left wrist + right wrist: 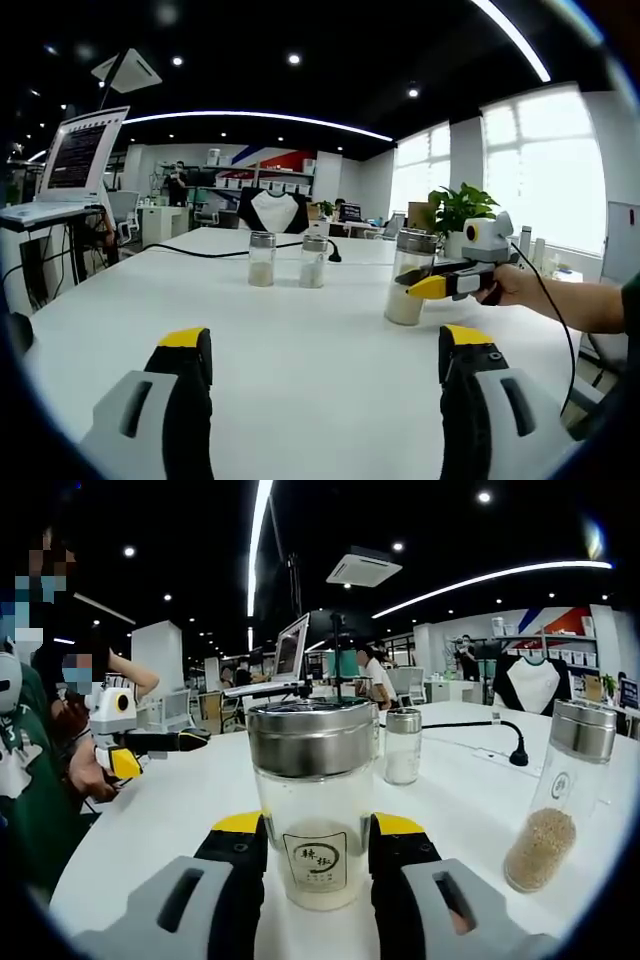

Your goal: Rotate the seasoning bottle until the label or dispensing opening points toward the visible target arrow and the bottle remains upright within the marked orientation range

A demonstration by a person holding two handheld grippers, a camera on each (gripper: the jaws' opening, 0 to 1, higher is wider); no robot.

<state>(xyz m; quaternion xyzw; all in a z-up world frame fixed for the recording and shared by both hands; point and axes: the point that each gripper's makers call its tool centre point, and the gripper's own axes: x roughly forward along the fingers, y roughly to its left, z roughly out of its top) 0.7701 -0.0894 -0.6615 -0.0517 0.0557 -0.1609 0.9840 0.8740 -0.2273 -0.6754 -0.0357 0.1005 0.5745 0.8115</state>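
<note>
3 bottles are set upright on the desk. In the left gripper view, 2 of them are placed side by side near the far edge, with a cable laid behind them. The third bottle is set nearer and to the right, between the jaws of the right tool, which is brought in from the right. The left tool is held over bare desk, well apart from all 3. A plant is placed behind the third bottle.

The right gripper stands closed on the seasoning bottle, while the left gripper hovers wide-jawed, well apart from that bottle.
</note>
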